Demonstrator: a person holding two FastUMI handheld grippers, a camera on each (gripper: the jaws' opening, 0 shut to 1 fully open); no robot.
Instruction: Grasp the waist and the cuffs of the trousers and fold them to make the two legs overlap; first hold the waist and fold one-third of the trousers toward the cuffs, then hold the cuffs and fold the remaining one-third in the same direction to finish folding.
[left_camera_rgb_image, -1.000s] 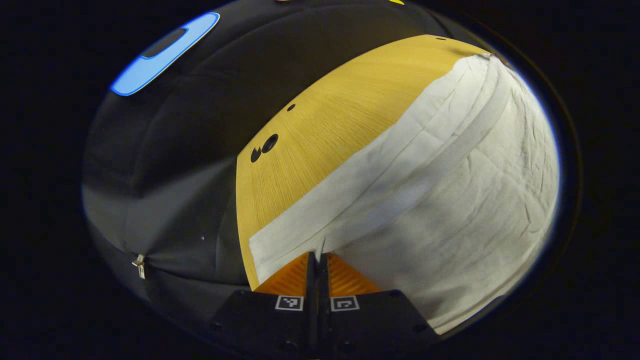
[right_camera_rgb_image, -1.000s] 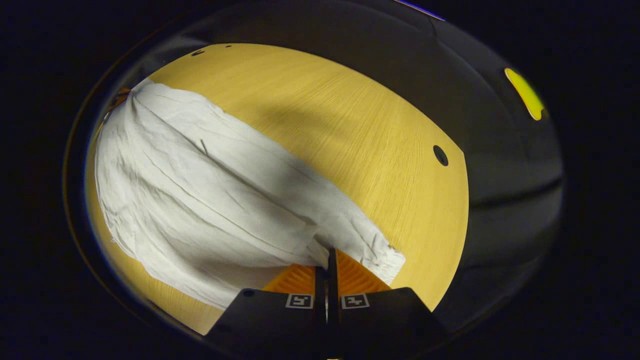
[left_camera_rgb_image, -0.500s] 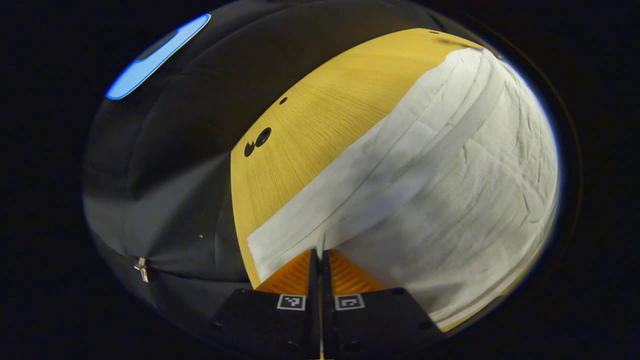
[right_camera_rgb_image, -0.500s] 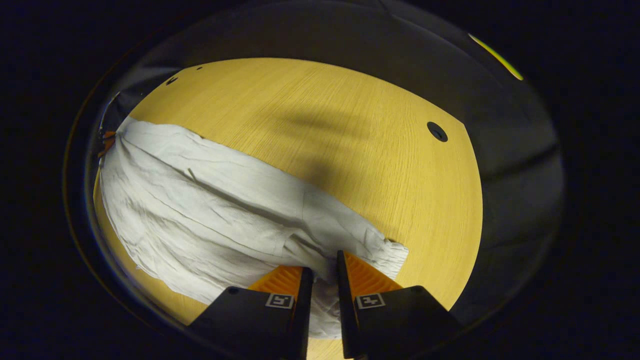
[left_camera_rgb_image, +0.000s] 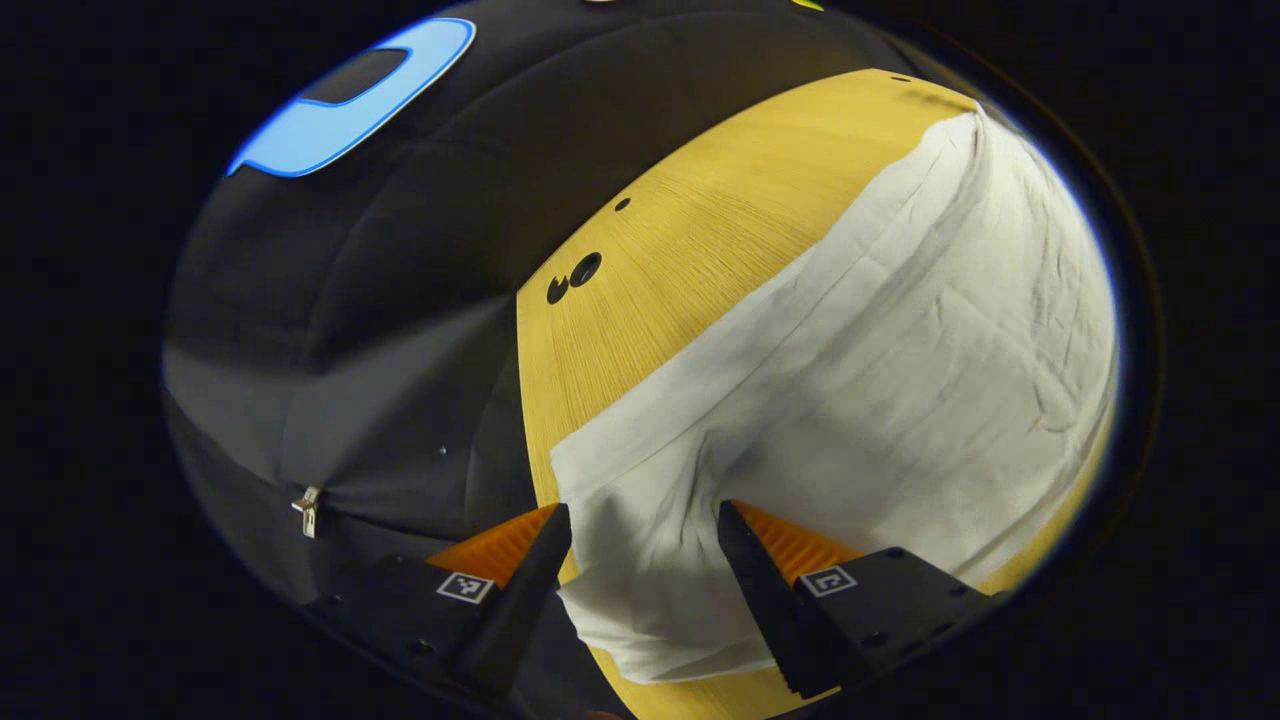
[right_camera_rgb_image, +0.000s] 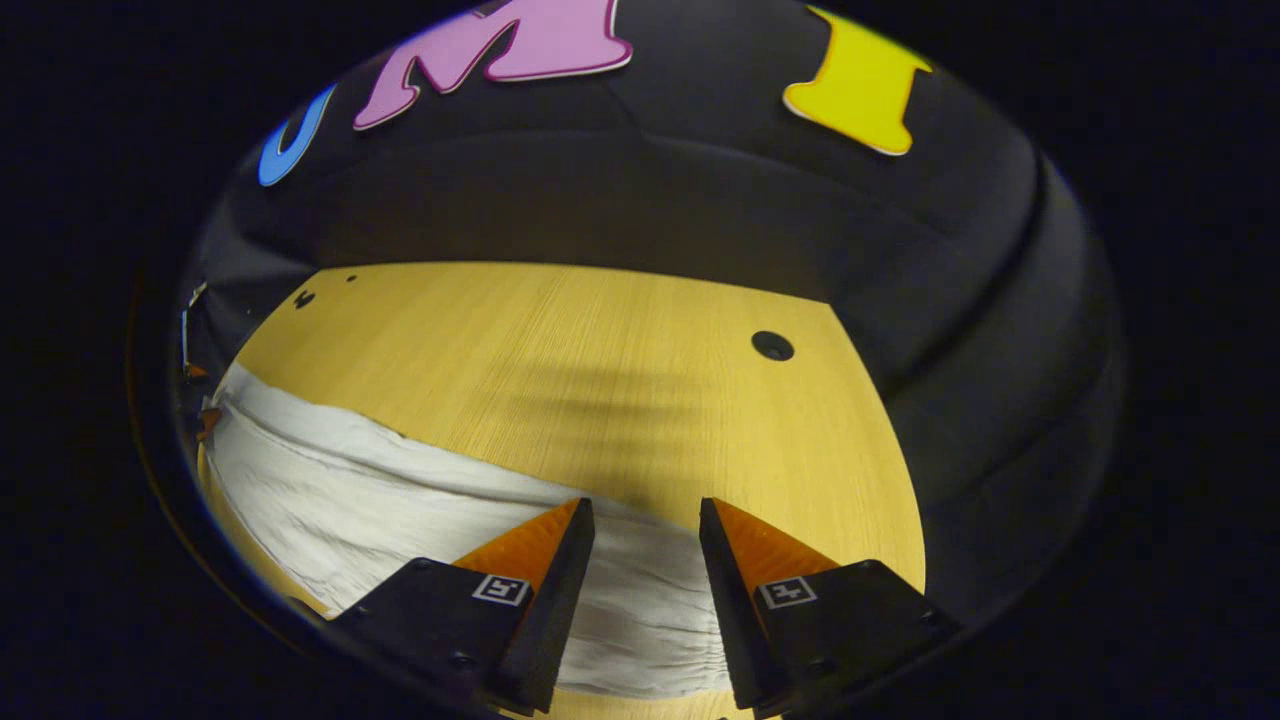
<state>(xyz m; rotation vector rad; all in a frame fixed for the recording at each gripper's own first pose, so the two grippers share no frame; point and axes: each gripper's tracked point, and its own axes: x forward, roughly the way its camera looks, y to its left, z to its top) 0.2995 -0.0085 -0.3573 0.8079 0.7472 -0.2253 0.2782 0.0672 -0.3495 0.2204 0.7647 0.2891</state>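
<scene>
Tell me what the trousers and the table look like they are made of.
Trousers: a thin woven cloth, perhaps cotton or linen, matte off-white; it creases finely and drapes in soft folds.
Table: wood or a wood-look laminate, yellowish with fine straight grain lines and a smooth, low-sheen surface; which one is unclear.

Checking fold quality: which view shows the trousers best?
The left gripper view: the trousers spread wide across the table, creases visible. The right gripper view catches a narrower strip at a low angle.

Trousers (left_camera_rgb_image: 880, 400) on table (left_camera_rgb_image: 680, 240) — wall behind.
</scene>
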